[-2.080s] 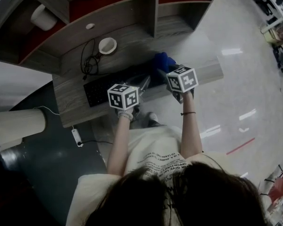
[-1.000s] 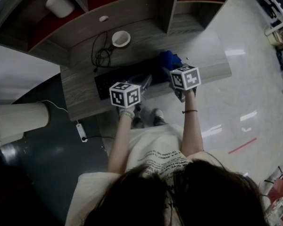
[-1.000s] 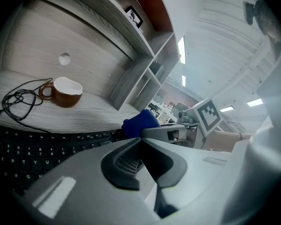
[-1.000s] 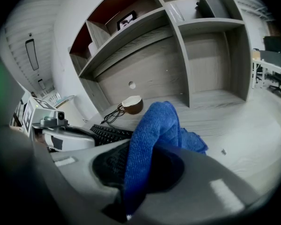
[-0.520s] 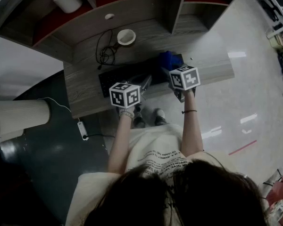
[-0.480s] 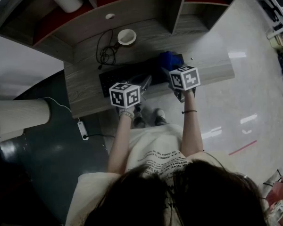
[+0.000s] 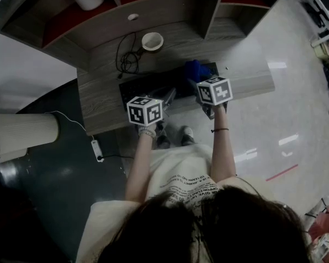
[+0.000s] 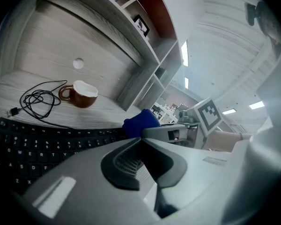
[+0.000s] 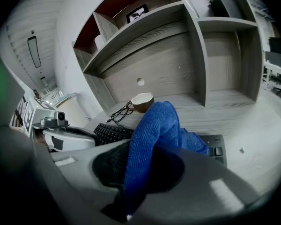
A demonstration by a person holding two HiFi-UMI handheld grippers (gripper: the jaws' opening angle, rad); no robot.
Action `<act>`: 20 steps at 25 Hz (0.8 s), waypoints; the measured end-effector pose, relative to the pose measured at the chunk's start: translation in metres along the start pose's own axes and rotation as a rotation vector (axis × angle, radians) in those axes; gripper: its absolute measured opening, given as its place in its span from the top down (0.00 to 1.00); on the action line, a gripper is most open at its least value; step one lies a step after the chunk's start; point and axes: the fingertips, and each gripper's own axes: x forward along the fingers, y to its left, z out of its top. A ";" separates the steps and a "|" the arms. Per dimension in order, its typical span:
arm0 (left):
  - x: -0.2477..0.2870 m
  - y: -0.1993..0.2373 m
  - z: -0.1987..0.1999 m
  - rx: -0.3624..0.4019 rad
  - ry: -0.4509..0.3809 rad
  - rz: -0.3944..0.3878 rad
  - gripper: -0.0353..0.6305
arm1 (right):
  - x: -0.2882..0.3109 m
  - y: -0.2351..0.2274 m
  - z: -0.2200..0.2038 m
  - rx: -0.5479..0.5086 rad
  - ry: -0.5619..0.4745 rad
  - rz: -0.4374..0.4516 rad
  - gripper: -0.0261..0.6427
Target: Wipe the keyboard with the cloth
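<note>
Cloth grip, right side: right gripper (image 9: 143, 165) is pinched on the bright blue knitted cloth (image 9: 154, 125), which bunches up out of the jaws and hangs down onto the right part of the flat black computer keyboard (image 9: 110, 132). In the head view the cloth (image 7: 193, 70) lies on the keyboard (image 7: 151, 85) near its right end, with the right gripper (image 7: 196, 86) just behind it.

Left gripper (image 8: 140, 139) has its jaws pressed together with nothing between them. It is held above the keyboard's near edge (image 8: 37, 139), and the head view puts it (image 7: 165, 97) over the middle stretch of keys.

Brown mug with a white inside (image 7: 152, 40) stands on the grey wood-grain desk (image 7: 247, 75) behind the keyboard. Beside it lies a loose coil of thin black cable (image 7: 129, 59).

Versus about two seconds ago, the head view has shifted, so desk, mug and cable now sit further right and higher in the frame. Both grippers hold much the same spots. Right jaws stay on the cloth, and the cloth stays on the keyboard's right part. Slightly more of the keyboard's right end shows past the cloth now.
</note>
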 end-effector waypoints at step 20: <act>-0.036 0.025 0.001 -0.020 -0.030 0.024 0.94 | 0.023 0.035 0.002 -0.024 0.014 0.019 0.87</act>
